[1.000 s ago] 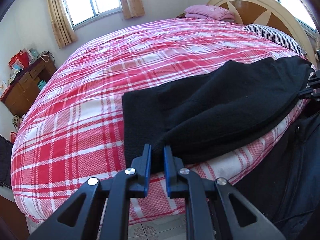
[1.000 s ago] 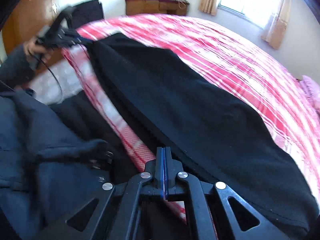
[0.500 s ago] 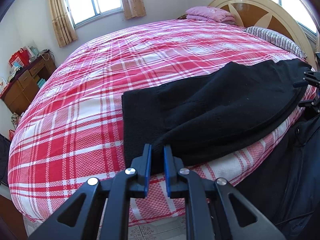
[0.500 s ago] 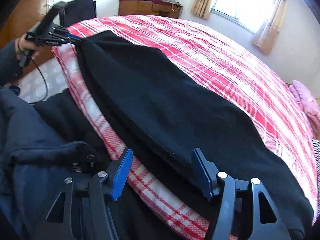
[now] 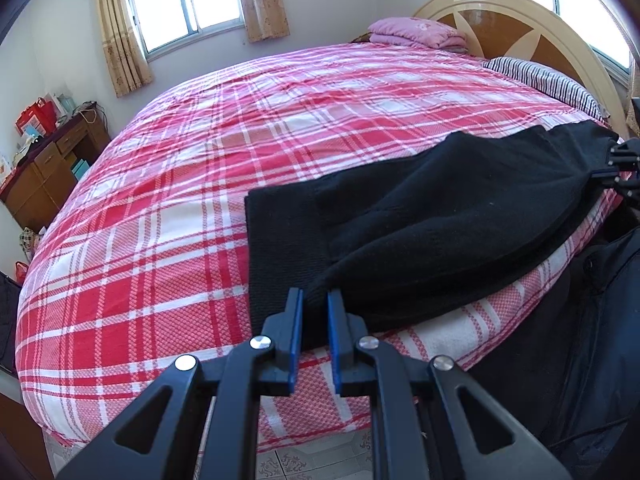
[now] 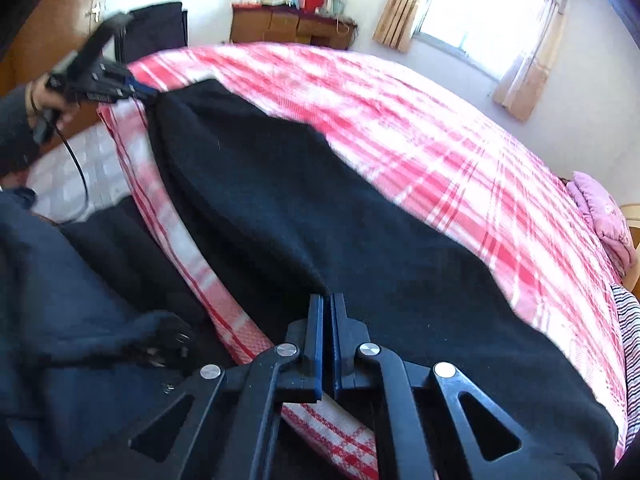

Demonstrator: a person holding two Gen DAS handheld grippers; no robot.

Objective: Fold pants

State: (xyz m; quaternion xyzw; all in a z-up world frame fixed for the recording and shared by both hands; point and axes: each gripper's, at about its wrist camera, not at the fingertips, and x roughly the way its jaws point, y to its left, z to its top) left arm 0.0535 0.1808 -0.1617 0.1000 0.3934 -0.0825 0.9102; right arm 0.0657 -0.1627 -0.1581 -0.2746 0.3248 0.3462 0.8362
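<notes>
Gripping black pants at bed near edge: L gripper & R gripper both pinching cloth.

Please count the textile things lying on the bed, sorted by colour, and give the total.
Black: 1, the pants
Pink: 1, a folded blanket by the headboard
Striped: 1, a pillow
Total: 3, not counting the red plaid cover itself.
</notes>
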